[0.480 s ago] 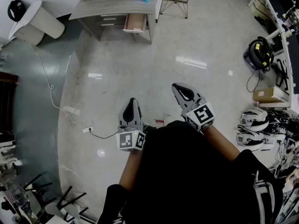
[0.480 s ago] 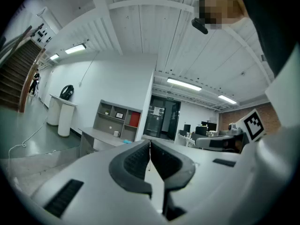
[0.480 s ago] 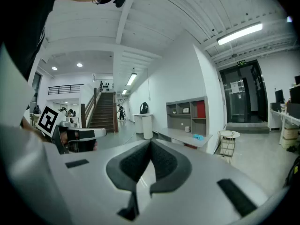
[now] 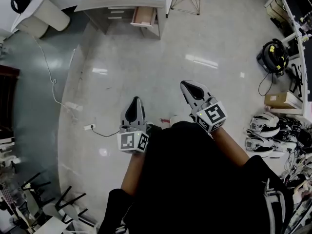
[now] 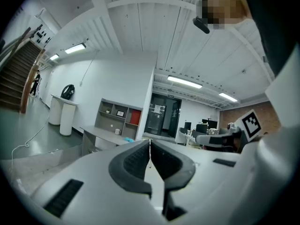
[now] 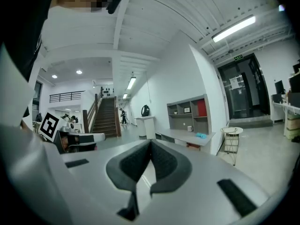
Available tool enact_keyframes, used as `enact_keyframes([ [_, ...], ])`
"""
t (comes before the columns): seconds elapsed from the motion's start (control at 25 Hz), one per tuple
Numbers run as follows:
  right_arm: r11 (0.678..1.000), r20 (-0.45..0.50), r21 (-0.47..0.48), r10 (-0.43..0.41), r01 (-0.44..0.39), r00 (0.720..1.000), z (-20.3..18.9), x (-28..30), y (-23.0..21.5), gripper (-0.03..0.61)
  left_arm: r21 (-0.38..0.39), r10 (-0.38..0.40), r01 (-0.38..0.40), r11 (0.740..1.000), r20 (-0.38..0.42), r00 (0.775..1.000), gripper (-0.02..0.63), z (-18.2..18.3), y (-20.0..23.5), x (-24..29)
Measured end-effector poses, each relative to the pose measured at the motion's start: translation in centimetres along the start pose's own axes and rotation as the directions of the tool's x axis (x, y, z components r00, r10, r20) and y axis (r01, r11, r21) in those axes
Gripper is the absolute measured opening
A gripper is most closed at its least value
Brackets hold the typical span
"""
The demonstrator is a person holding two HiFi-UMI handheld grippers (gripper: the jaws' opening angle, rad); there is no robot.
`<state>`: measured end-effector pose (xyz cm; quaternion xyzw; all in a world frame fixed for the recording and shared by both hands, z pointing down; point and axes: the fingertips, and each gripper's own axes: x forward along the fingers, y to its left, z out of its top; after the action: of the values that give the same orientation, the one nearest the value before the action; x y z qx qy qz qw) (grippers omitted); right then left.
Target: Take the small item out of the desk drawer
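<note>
**Head view.** The counter (image 4: 127,1) stands at the far end of the floor, well apart from the person. Its drawer (image 4: 143,15) is open. The item inside is too small to make out. The left tongs (image 4: 136,104) and right tongs (image 4: 189,87) are held low in front of the body.

**Left gripper view.** The left tongs (image 5: 150,146) are fully closed with nothing between them. The counter lies far ahead.

**Right gripper view.** The right tongs (image 6: 151,146) are also closed and empty.

**Handling.** The item is probably light, but its stiffness and surface cannot be told. Open the tongs before reaching in. Grip across its narrowest width from above, clear of the drawer walls.
</note>
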<state>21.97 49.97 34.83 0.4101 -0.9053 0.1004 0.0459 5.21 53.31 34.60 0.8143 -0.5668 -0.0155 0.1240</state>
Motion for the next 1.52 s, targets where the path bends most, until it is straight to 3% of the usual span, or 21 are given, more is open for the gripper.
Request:
enact_keyframes([
  [0.6, 0.998, 0.003, 0.053, 0.036, -0.036, 0.999, -1.4, -1.7, 1.0, 0.004, 0.039, 0.028, -0.028, 0.999, 0.008, 1.0, 0.014, -0.7, -0.3, -2.5],
  [0.64, 0.998, -0.004, 0.047, 0.033, -0.033, 0.999, -1.7, -1.9, 0.8, 0.019, 0.038, 0.034, -0.034, 0.999, 0.006, 0.999, 0.014, -0.9, -0.2, -2.7],
  [0.72, 0.999, -0.018, 0.038, 0.018, -0.017, 1.0, -2.2, -2.2, 0.4, 0.107, 0.039, 0.043, -0.043, 0.998, -0.013, 0.999, 0.04, -1.5, 0.1, -3.0],
  [0.76, 0.999, -0.024, 0.039, 0.007, -0.006, 1.0, -2.4, -2.4, 0.1, 0.166, 0.032, 0.044, -0.043, 0.999, -0.028, 0.999, 0.132, -2.0, 0.3, -3.1],
  [0.8, 0.999, -0.031, 0.042, -0.002, 0.004, 1.0, -2.7, -2.4, -0.1, 0.219, 0.014, 0.043, -0.042, 0.999, -0.047, 0.998, 0.179, -2.6, 0.7, -3.2],
  [0.96, 0.999, -0.093, 0.044, 0.014, -0.01, 0.996, -3.7, -2.1, -0.1, 0.335, -0.053, 0.052, -0.058, 0.997, -0.117, 0.992, 0.247, -5.0, 2.4, -4.2],
  [1.16, 0.999, -0.121, 0.036, 0.023, -0.018, 0.992, -4.5, -1.9, -0.2, 0.377, -0.024, 0.118, -0.121, 0.992, -0.123, 0.985, 0.27, -6.1, 3.7, -5.7],
  [1.52, 0.998, -0.155, 0.027, 0.059, -0.055, 0.986, -5.3, -0.7, 0.0, 0.376, -0.008, 0.186, -0.187, 0.982, -0.071, 0.98, 0.281, -5.5, 3.8, -5.5],
])
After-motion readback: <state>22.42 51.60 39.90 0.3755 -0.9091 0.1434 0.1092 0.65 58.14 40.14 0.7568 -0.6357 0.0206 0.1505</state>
